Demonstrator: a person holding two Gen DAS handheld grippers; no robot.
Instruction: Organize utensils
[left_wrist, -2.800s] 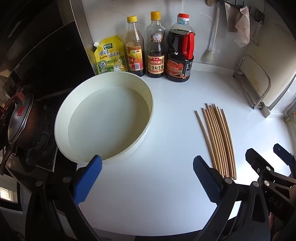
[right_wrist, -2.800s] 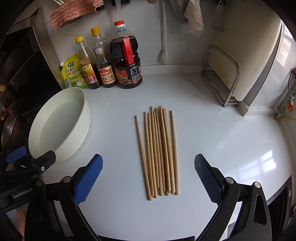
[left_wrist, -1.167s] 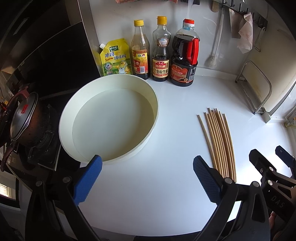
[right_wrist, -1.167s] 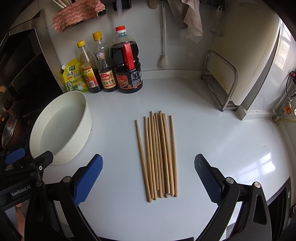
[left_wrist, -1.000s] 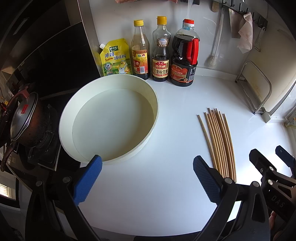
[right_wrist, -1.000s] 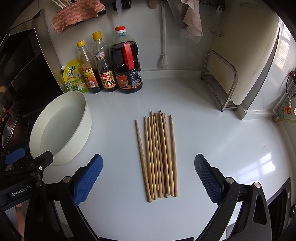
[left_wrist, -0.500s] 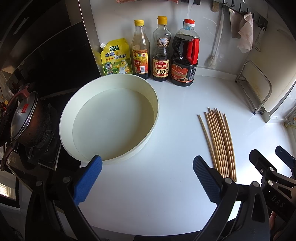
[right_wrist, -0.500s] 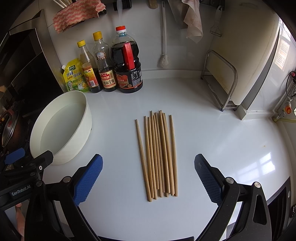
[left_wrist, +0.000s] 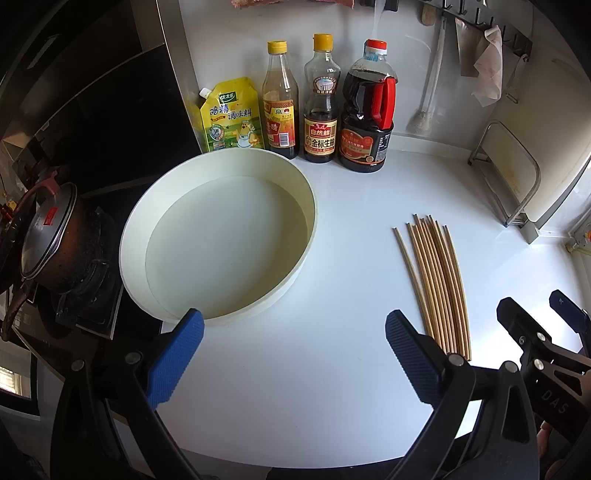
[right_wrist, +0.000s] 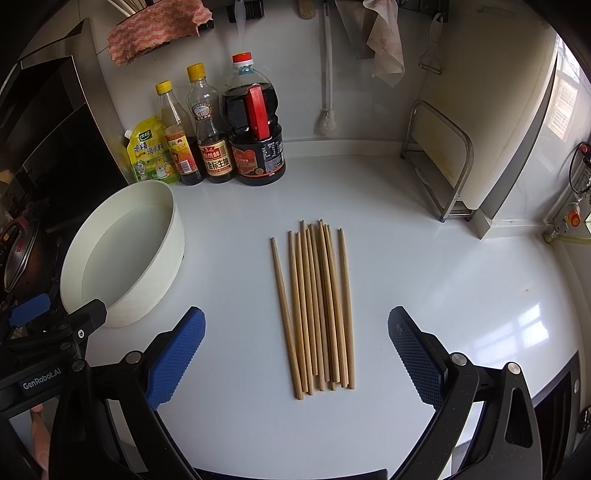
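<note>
Right gripper: jaws spread wide, nothing between them; blue-padded fingers hang over the white counter, one on each side of the near ends of the chopsticks, not touching them
Left gripper: jaws likewise wide apart and empty; its left pad sits just in front of the near rim of the basin, its right pad just beside the near ends of the chopsticks; contact with either cannot be confirmed
Chopsticks: bundle of plain wooden sticks lying flat on the counter, roughly parallel, pointing away from the camera; one stick lies slightly apart on the left side; far tips uneven; in the left wrist view the bundle lies to the right of the basin, well apart from it
Basin: round, cream-white, shallow wall, nothing visible inside; stands on the counter at its left end, next to the stove
Bottles: three sauce bottles in a row against the back wall, two with yellow caps, one larger with a red cap and red handle; a yellow seasoning pouch stands at the left of the row
Stove area: dark pot with lid on a burner, left of the basin
Metal rack: upright at the back right of the counter
Wall: brush and cloths hang above
</note>
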